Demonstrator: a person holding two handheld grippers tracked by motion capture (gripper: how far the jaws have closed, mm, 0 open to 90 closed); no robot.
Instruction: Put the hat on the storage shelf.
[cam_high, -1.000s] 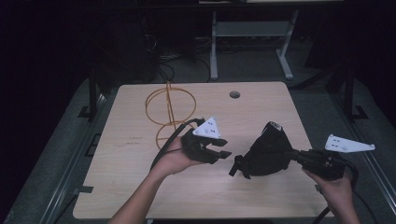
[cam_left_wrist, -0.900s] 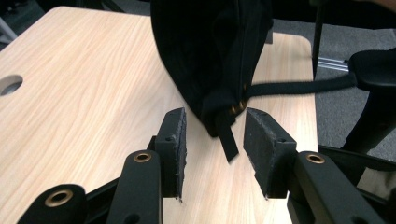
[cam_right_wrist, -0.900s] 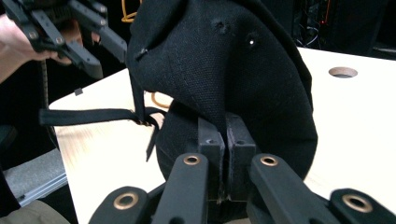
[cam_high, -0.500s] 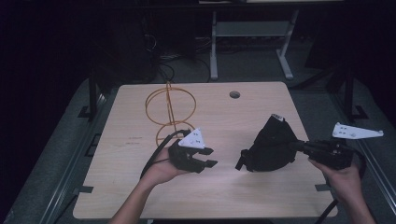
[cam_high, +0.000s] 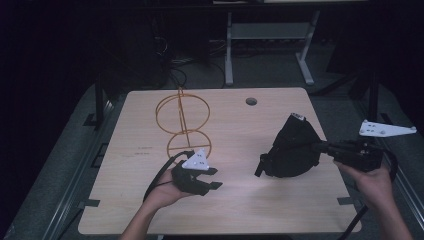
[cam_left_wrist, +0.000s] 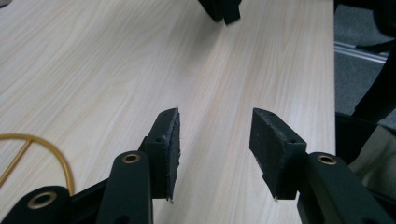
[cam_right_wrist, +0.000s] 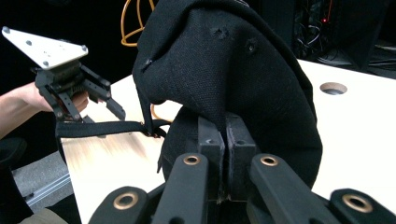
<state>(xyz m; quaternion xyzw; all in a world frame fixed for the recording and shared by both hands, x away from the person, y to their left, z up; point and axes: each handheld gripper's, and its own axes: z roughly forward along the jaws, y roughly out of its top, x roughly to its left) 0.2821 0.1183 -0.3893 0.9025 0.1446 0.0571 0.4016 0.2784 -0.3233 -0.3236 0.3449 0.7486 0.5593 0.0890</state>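
Note:
A black fabric cap (cam_high: 290, 147) stands tilted at the right of the table, and my right gripper (cam_high: 320, 147) is shut on its rim from the right. In the right gripper view the jaws (cam_right_wrist: 226, 140) pinch the cap (cam_right_wrist: 224, 70) and its strap (cam_right_wrist: 102, 128) hangs off to the left. My left gripper (cam_high: 212, 177) rests low over the table's front middle, apart from the cap. Its jaws (cam_left_wrist: 219, 140) have just been opening and stand open over bare wood. It also appears in the right gripper view (cam_right_wrist: 100, 100).
An orange wire stand (cam_high: 182, 120) of two rings rises just behind the left gripper; part of its ring shows in the left gripper view (cam_left_wrist: 46, 154). The wooden table (cam_high: 240, 125) has a round hole (cam_high: 251, 101) near its far edge. Metal frames and cables lie beyond.
The left gripper has drawn away from the cap toward the front left, sunk lower, and opened its jaws wider. The right gripper has lifted the cap a little and pulled it right.

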